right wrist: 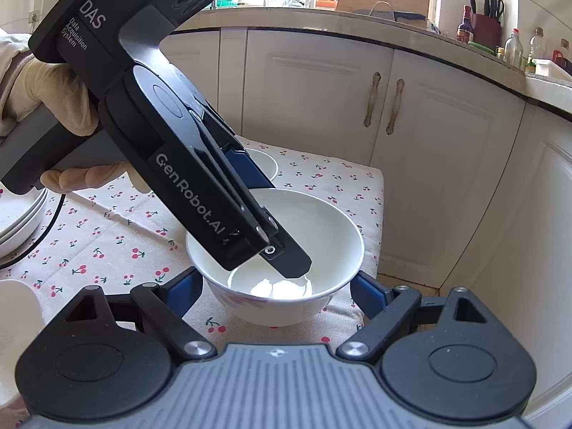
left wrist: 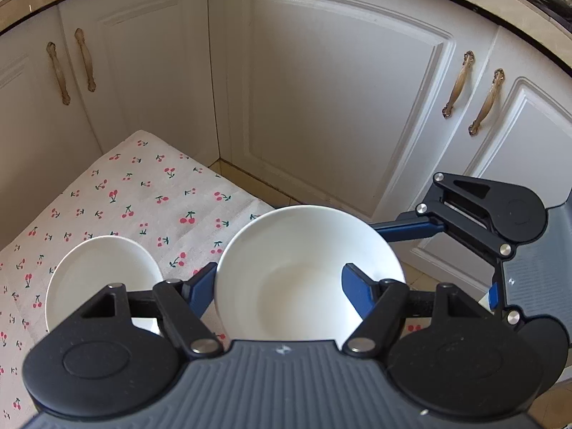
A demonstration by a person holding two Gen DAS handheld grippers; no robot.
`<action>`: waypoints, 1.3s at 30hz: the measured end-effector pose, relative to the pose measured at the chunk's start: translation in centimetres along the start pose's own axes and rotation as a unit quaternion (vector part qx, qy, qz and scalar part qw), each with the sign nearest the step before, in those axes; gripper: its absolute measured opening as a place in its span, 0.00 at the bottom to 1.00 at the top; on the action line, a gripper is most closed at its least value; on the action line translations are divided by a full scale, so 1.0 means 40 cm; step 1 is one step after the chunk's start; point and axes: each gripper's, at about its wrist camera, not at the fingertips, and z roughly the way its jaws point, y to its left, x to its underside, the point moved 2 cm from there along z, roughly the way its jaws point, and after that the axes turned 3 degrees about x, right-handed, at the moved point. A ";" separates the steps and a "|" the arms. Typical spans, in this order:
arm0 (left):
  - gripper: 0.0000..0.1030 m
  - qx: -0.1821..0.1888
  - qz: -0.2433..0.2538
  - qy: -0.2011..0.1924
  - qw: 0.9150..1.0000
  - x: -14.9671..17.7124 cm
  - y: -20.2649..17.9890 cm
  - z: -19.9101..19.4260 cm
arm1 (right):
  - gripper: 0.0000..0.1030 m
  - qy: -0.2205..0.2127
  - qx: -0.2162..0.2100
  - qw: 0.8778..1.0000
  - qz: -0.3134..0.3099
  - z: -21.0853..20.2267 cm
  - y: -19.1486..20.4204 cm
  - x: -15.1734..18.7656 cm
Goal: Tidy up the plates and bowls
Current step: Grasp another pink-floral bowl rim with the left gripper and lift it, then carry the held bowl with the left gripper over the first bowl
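A white bowl (left wrist: pixel 307 271) (right wrist: pixel 286 250) sits near the right edge of the cherry-print cloth. My left gripper (left wrist: pixel 282 289) straddles its near rim: one finger is inside the bowl and one outside, and the jaws look closed on the wall. In the right wrist view the left gripper (right wrist: pixel 286 254) reaches down into the bowl. My right gripper (right wrist: pixel 275 293) is open, its blue fingers either side of the bowl without touching it. A second white bowl (left wrist: pixel 103 279) (right wrist: pixel 264 164) stands beyond on the cloth.
The cherry-print cloth (left wrist: pixel 143 193) covers a small table beside white cabinet doors (left wrist: pixel 336 107). A stack of white plates (right wrist: pixel 18 221) sits at the left. Another white dish edge (right wrist: pixel 14 321) shows at the near left. A black cable (right wrist: pixel 43 232) lies on the cloth.
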 end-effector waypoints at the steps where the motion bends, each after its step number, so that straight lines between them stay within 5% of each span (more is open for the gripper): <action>1: 0.71 0.001 0.000 -0.001 1.000 0.004 -0.006 -0.010 | 0.90 0.001 0.000 1.000 -0.001 -0.009 0.006 -0.002; 23: 0.71 0.003 -0.016 -0.039 0.999 0.161 -0.107 -0.262 | 0.90 -0.008 -0.008 1.000 -0.028 -0.234 0.212 -0.020; 39: 0.71 0.008 -0.033 -0.057 0.998 0.277 -0.137 -0.349 | 0.90 -0.004 -0.026 0.999 -0.026 -0.293 0.324 0.013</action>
